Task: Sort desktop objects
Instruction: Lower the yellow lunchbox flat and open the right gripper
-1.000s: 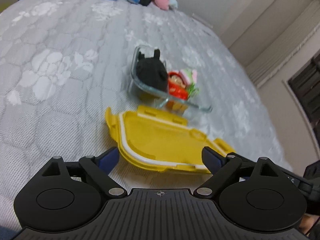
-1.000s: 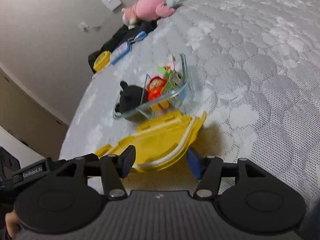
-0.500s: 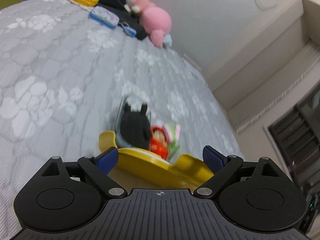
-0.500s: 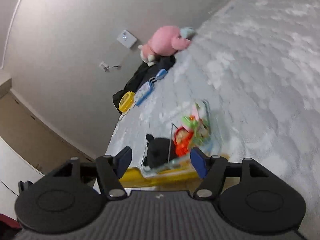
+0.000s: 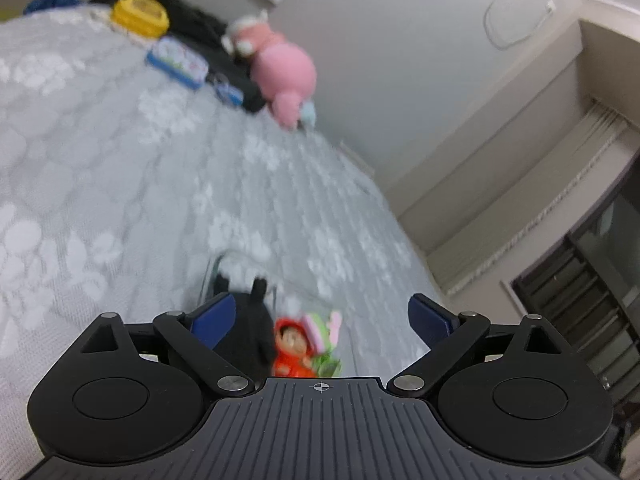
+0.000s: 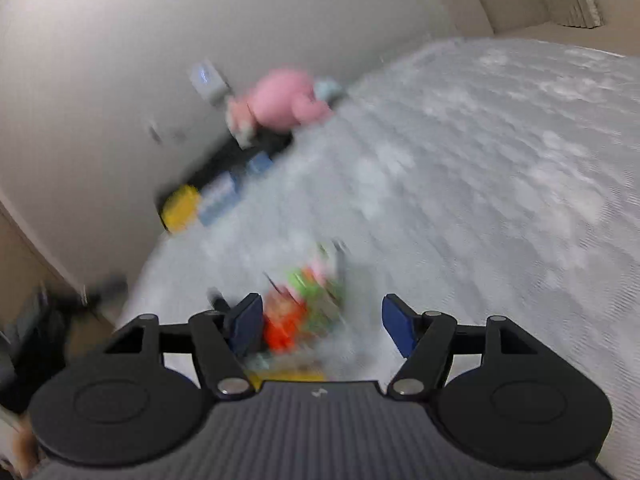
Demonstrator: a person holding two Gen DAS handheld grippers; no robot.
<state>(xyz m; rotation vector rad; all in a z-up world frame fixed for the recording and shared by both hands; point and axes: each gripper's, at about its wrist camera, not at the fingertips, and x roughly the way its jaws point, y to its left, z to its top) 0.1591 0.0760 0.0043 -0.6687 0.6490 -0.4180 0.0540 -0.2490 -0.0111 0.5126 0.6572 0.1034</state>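
Currently the glass container [image 5: 212, 276] lies on the mattress [image 5: 100, 184], long axis running away from the camera. Left gripper [image 5: 320, 316] points downward, jaws opening, nothing gripped; right gripper [image 6: 320, 322] released.

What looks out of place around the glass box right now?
Nothing looks spilled or broken. The black plush and the red figure sit in the glass box. Its lid is off; only a yellow strip shows under the right gripper. Blur hides details.
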